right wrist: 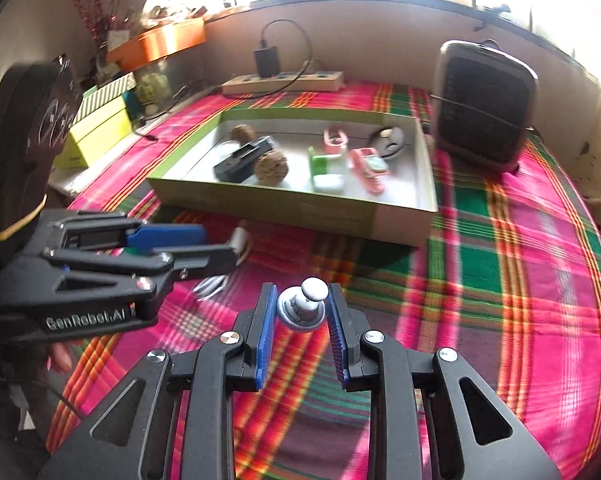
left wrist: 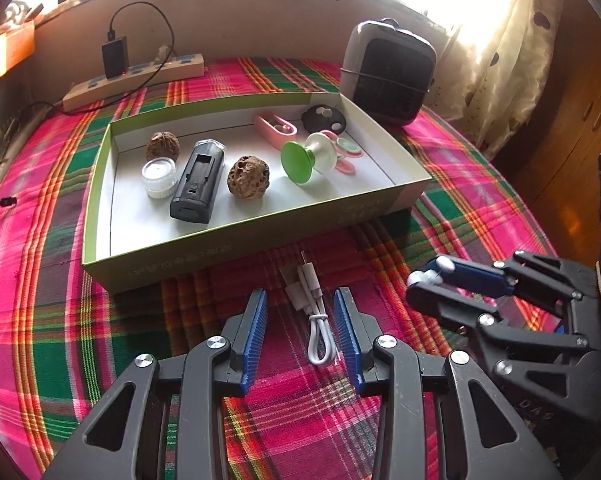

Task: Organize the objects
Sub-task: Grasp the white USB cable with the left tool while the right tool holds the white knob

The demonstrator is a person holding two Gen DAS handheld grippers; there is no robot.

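A: Left gripper (left wrist: 300, 336) spread wide, nothing clamped. White USB cable (left wrist: 314, 312) lying on plaid cloth (left wrist: 60, 320) between the blue pads (left wrist: 256, 336), not touched by either.

B: Right gripper (right wrist: 302, 332) clenched on small grey ball-head mount (right wrist: 302, 308); ball end up, base pinched between pads (right wrist: 266, 336). Same gripper at 3 o'clock in left wrist view (left wrist: 440, 280).

A: Shallow green box (left wrist: 236, 248) at 12 o'clock from cable, just beyond it. Inside: black charger (left wrist: 198, 182) centre-left, walnut (left wrist: 248, 176) touching or just beside it at 3 o'clock, second walnut (left wrist: 162, 146) and clear-lidded jar (left wrist: 159, 178) toward 9.

B: Green-and-white suction holder (left wrist: 306, 156) on its side toward 2 o'clock, pink items behind; detail unclear.

A: Small heater (left wrist: 388, 72) outside box, 1 o'clock. Power strip (left wrist: 136, 80) at 11 o'clock, by wall.
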